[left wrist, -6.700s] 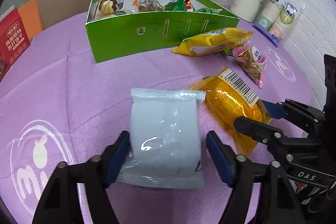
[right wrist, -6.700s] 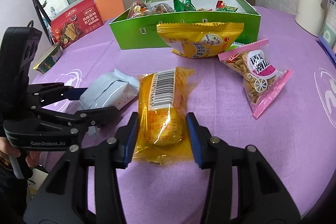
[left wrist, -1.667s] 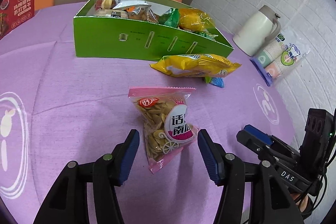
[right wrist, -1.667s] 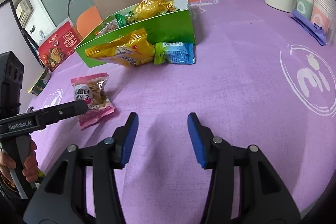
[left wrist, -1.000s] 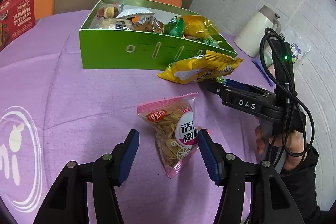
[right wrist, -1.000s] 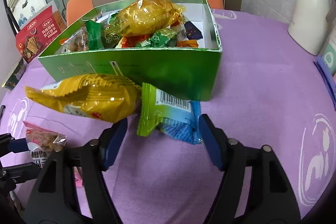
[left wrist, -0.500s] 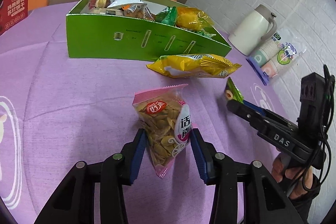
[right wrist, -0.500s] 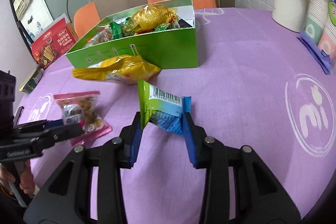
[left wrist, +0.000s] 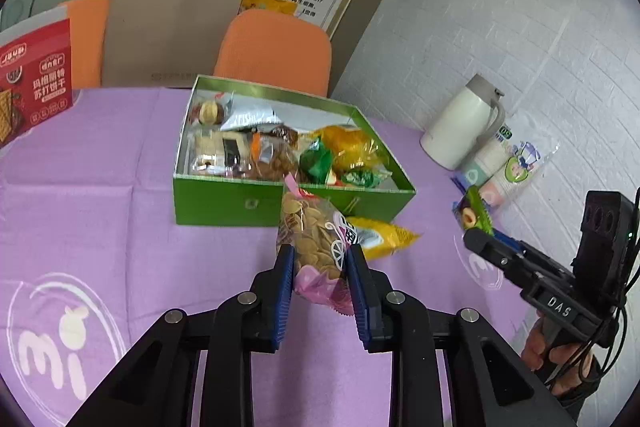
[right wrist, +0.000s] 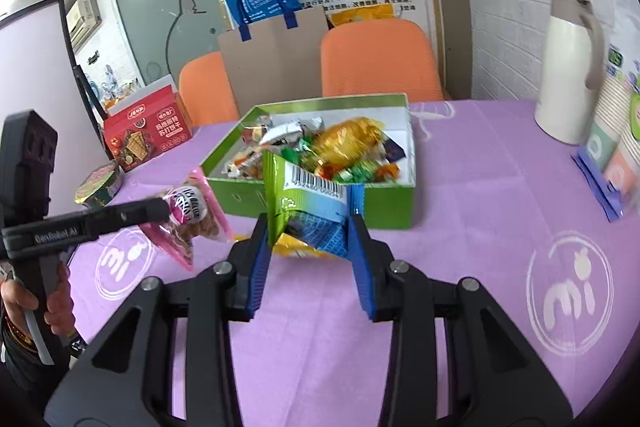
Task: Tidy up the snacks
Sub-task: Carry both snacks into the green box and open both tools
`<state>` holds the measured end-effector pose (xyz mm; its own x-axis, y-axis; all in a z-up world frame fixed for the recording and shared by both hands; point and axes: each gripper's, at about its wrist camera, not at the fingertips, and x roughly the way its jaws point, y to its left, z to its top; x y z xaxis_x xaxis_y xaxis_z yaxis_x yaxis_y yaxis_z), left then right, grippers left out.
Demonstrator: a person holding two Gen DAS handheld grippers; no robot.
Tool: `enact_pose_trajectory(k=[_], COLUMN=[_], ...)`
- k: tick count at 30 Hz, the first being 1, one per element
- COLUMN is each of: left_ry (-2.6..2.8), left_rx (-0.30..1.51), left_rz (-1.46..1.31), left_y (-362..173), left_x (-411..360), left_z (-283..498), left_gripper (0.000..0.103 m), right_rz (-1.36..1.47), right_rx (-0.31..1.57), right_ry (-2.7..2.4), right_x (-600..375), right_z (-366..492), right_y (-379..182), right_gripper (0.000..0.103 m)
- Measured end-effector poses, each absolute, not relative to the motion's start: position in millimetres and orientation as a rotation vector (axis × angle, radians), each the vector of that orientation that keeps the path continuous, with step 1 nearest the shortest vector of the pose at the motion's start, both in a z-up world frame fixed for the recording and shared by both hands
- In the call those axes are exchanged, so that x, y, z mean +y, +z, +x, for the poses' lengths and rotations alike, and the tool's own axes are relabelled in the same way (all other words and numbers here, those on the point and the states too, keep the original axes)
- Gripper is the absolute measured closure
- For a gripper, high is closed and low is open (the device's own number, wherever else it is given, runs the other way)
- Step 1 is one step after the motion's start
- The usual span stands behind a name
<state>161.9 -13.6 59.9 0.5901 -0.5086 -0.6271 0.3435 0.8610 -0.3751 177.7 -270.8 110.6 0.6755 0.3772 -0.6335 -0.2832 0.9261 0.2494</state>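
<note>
Both snacks are now off the cloth. The pink seed pouch (left wrist: pixel 316 243), which lay flat between spread jaws a second ago, sits mid-frame in the left wrist view, pinched by the left gripper (left wrist: pixel 320 267) with both pads pressed into its lower half. The green-and-blue packet (right wrist: pixel 312 207) is likewise up, clamped by the right gripper (right wrist: pixel 310 239) at mid-frame of the right wrist view; it was on the table beside the box a second ago.

We read this as grasp and lift done for both, with transport to the green box (left wrist: pixel 224 199) next. The box is already crowded, especially its right half, so we'd aim for gaps rather than drop on the heap.

One snack remains on the purple tablecloth (left wrist: pixel 100 227): the yellow bag (left wrist: pixel 380 233), just in front of the box wall.

View differences:
- Left wrist view shows the box interior from the left end, the yellow bag clearly, and the right gripper side-on at right of frame, with the packet's end poking past its tips. A hand (left wrist: pixel 540 343) grips its handle at lower right.
- Right wrist view shows the packet's barcode face and the pink pouch hanging from the left gripper at mid-left. The yellow bag is mostly hidden behind the packet here.
- Only the right wrist view shows the round tin (right wrist: pixel 98 187) and the red cracker box (right wrist: pixel 146 135) at left.
</note>
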Motion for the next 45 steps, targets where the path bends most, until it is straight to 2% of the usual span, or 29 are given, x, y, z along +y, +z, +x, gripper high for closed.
enact_pose_trajectory(k=[4,10,12,13,14,18,20,27,28,30,31,36,37,38,40,45], left_ry=[-0.496,-0.477,-0.469,-0.465,-0.459,-0.488,-0.461,-0.363,-0.363,-0.386,-0.387,-0.373,-0.357,-0.352,-0.351,-0.387], left_rx=[0.754,0.818,0.841,0.876,0.906,0.981,0.975,0.935,0.92,0.92,0.946,1.021,1.031,1.045,1.038,1.017], left_rz=[-0.198,-0.147,-0.132,-0.12,-0.119,-0.128,-0.08,-0.004,-0.004,0.002,0.014,0.042,0.04,0.03,0.027,-0.068], left_y=[81.5,60.5,48.5,40.8,34.2,14.1,9.1,11.0,13.0,12.7,9.1,-16.8,-21.8,-26.8,-28.0,-14.2], left_x=[-15.2,-14.4,-11.4,-10.3,-9.1,-7.2,-9.7,-3.6,-0.7,1.7,0.8,-4.1,-2.7,-0.3,5.3,17.0], left_z=[179.5,186.8,181.9,181.0,179.3,162.9,156.0,162.5,165.8,175.3,181.3,199.3,200.7,201.7,199.9,194.2], left_gripper=[0.084,0.085,0.072,0.05,0.037,0.033,0.028,0.027,0.026,0.014,0.013,0.014,0.021,0.04,0.05,0.053], right_rz=[0.111,0.126,0.137,0.144,0.15,0.169,0.176,0.174,0.178,0.188,0.191,0.186,0.184,0.182,0.181,0.18], right_rx=[0.735,0.758,0.771,0.778,0.781,0.78,0.783,0.777,0.776,0.776,0.776,0.79,0.794,0.797,0.801,0.789], right_ry=[0.386,0.402,0.397,0.393,0.388,0.38,0.38,0.383,0.381,0.383,0.386,0.392,0.391,0.39,0.39,0.405], right_x=[-254.6,-253.7,-257.8,-259.8,-261.8,-268.6,-269.3,-270.9,-271.3,-271.1,-270.6,-267.0,-266.6,-266.3,-265.9,-259.7], right_z=[199.8,193.8,189.8,188.4,186.5,182.5,181.2,172.7,172.8,172.3,171.8,169.1,169.1,169.7,171.0,174.6], right_y=[113.8,99.8,93.6,91.4,90.1,89.6,89.3,92.8,93.3,94.1,94.0,90.4,89.5,88.6,88.2,93.5], right_gripper=[0.063,0.063,0.063,0.063,0.063,0.063,0.063,0.063,0.063,0.063,0.063,0.063,0.063,0.063,0.063,0.063])
